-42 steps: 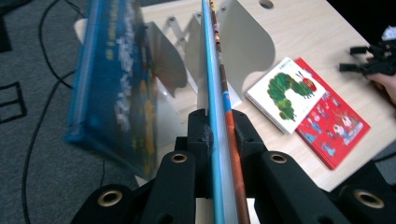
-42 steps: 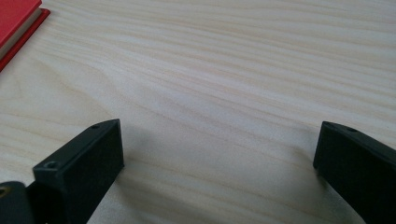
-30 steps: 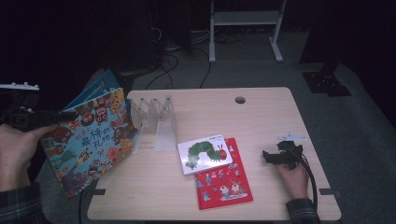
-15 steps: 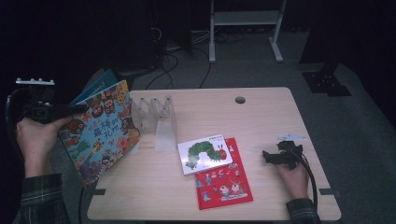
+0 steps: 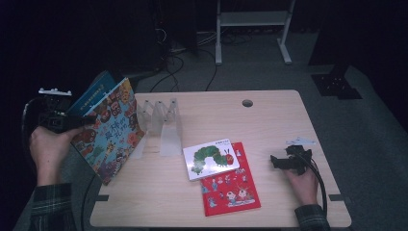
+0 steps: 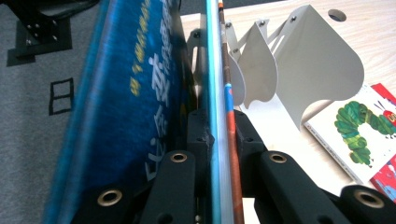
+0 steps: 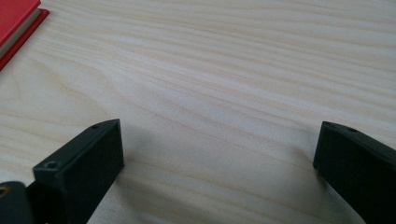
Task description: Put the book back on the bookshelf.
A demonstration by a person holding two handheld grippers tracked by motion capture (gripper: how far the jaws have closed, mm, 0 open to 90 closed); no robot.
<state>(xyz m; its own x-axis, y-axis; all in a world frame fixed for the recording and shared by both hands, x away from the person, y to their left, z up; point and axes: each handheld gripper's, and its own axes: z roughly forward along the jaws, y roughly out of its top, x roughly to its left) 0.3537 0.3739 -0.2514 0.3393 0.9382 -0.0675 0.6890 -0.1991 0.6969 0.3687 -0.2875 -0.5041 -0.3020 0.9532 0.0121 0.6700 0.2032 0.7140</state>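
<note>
Leftmost, your left claw [image 5: 79, 121] is clamped on the edges of two books held together off the bench's left edge: one blue book [image 5: 96, 90] behind, one picture book [image 5: 111, 132] with a busy multicoloured cover in front, both tilted, the front one's lower corner down near the bench [image 5: 269, 115] edge. Seen from the left gripper view, the jaws press both thin spines [image 6: 219, 140] between them, the blue cover [image 6: 130, 93] to one side.

Next item: one book rack [image 5: 161, 120], pale metal, standing on the bench just beside the held books. You can count at least three upright dividers [image 6: 322, 70]; the slots between them hold nothing.

Middle of the bench: two books lying flat. One white caterpillar book [image 5: 211, 159] lies partly on top of one red book [image 5: 231, 190], overlapping its upper left part.

Far right: your right claw [image 5: 281, 162] rests low on the bench, well apart from the red book, jaws spread wide with bare wood between them; a corner of the red cover [image 7: 16, 18] shows beyond.

Count: four books, one rack, two claws.
</note>
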